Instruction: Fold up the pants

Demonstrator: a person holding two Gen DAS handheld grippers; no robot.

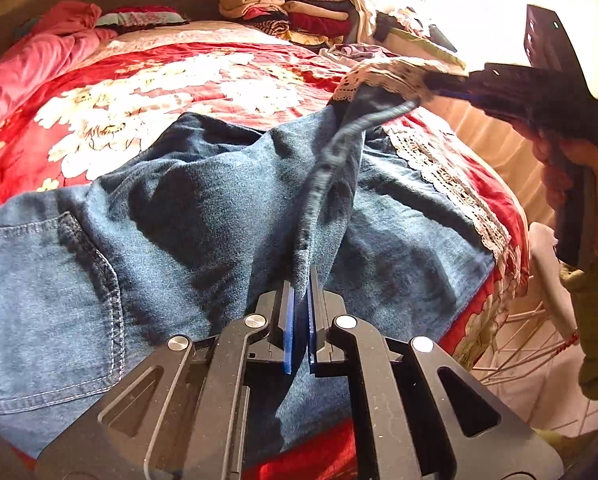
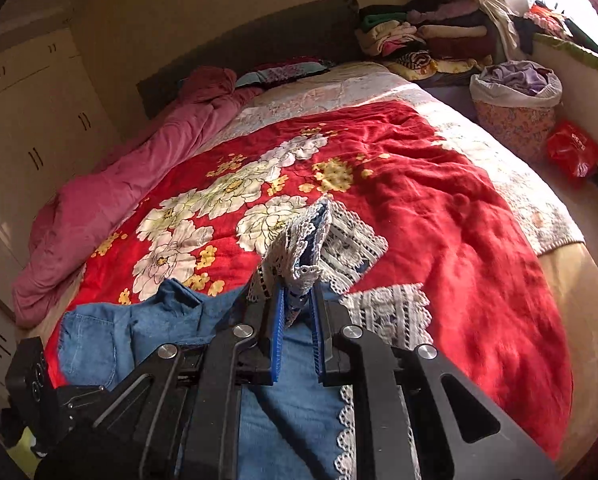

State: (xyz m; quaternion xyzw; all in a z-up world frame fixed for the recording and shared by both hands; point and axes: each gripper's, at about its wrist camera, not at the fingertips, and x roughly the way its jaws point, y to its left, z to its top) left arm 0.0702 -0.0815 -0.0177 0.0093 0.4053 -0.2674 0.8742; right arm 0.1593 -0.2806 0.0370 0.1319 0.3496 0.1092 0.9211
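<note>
Lilac clothes [image 2: 517,76] in floral basket [image 2: 515,124]

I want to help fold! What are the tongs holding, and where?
Both hold the jeans. The left tongs pinch a denim fold partway along a leg. The right tongs pinch the lace hem at a leg end.

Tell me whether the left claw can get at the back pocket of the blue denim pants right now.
Probably not yet. The left claw is shut on a fold of the blue denim pants, so it must let go first. The stitched back pocket lies uncovered on the red floral bedspread, with nothing blocking it.
</note>
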